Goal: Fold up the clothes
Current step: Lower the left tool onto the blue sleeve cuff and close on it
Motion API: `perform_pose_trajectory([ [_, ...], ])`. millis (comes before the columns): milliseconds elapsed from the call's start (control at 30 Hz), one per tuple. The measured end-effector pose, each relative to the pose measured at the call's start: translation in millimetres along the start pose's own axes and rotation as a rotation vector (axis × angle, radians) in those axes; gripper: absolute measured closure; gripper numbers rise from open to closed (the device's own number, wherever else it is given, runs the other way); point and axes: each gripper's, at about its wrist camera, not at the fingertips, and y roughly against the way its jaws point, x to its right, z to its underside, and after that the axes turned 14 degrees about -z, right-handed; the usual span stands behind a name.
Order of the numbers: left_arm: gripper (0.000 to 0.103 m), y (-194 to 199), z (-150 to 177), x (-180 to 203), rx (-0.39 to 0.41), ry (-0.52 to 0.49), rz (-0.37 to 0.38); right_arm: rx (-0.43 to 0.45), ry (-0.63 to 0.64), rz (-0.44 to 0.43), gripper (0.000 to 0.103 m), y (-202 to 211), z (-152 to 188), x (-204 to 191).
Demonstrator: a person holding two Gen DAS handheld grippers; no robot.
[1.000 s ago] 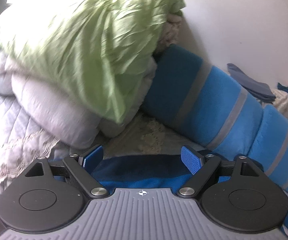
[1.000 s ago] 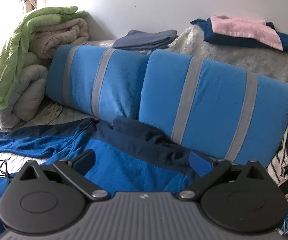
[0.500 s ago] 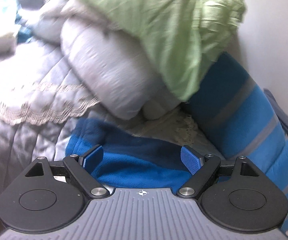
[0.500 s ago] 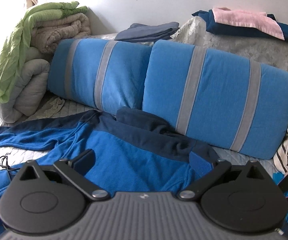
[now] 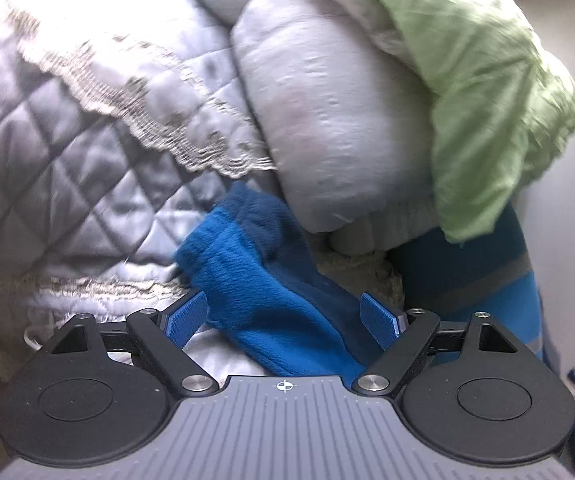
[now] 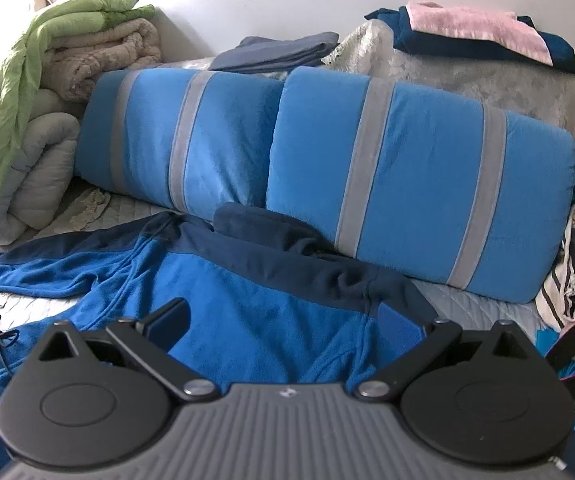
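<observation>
Light: daylight is flooding in from the upper left, blowing out the quilted bedspread (image 5: 67, 168).
Blur: the left wrist view is smearing.
Sharpness: the right wrist view is staying crisp.
Edges: fisheye curving, corners darkening.

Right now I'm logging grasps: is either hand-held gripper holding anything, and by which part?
Nothing is held. The left hand-held gripper is open around the blue fleece's sleeve; the right hand-held gripper is open over its body.
</observation>
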Motion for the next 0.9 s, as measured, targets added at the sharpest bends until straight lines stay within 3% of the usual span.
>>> perform_pose_trajectory([
  [100,0.033,-6,3,-14,0.000,0.067,0.011,-0.010,0.002,0.006,0.000,-2,2,-1],
  [300,0.039,-14,11,-39,0.005,0.195,0.007,-0.023,0.005,0.009,0.000,-5,3,-1],
  [500,0.063,-29,19,-56,-0.004,0.290,0.034,-0.032,0.006,0.013,0.000,-10,1,-3],
  [800,0.065,-45,23,-58,0.013,0.351,0.034,-0.056,0.017,0.004,0.000,-19,5,-9],
  [900,0.079,-46,19,-54,0.012,0.341,0.025,-0.066,0.010,-0.001,0.000,-23,8,-9],
])
